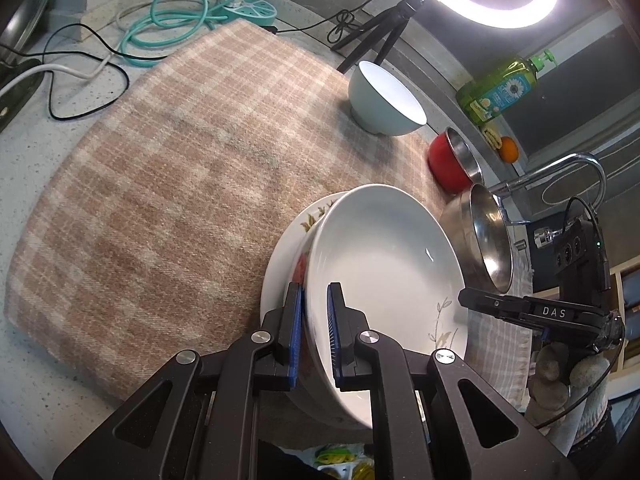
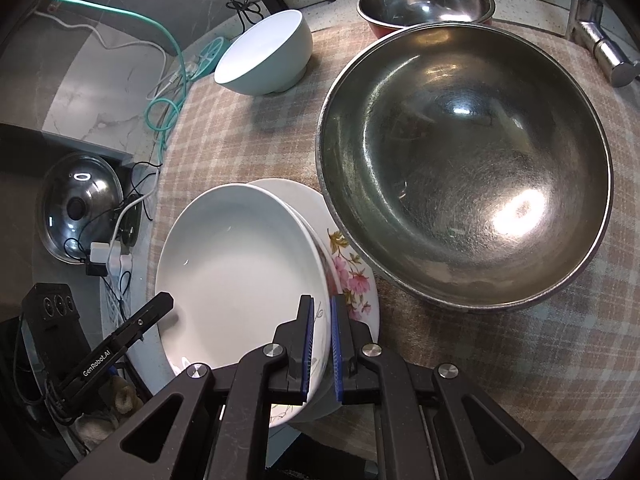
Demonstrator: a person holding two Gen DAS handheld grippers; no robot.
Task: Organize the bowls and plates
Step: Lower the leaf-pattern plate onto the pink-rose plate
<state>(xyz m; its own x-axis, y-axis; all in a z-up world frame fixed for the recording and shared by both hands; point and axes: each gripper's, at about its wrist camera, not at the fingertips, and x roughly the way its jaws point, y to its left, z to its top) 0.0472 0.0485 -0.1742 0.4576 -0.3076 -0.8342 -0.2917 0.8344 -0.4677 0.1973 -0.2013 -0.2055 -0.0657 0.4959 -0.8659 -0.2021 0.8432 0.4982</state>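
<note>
A white deep plate [image 1: 384, 256] [image 2: 240, 272] rests on a flowered plate [image 1: 288, 248] [image 2: 356, 280] on the plaid cloth. My left gripper [image 1: 316, 328] is shut on the white plate's rim at one side. My right gripper [image 2: 320, 344] is shut on its rim at the opposite side; it also shows in the left wrist view [image 1: 520, 312]. A large steel bowl [image 2: 464, 164] [image 1: 484, 236] sits beside the plates. A red bowl with a steel inside [image 1: 456, 160] [image 2: 424, 0] and a pale blue bowl [image 1: 384, 100] [image 2: 268, 56] stand farther back.
The plaid cloth [image 1: 160, 200] covers the counter. Cables and a teal hose [image 1: 168, 20] lie beyond it. A ring light on a tripod [image 1: 380, 28], a green soap bottle [image 1: 500, 92], a faucet [image 1: 560, 168] and a pot lid [image 2: 80, 208] stand around the edges.
</note>
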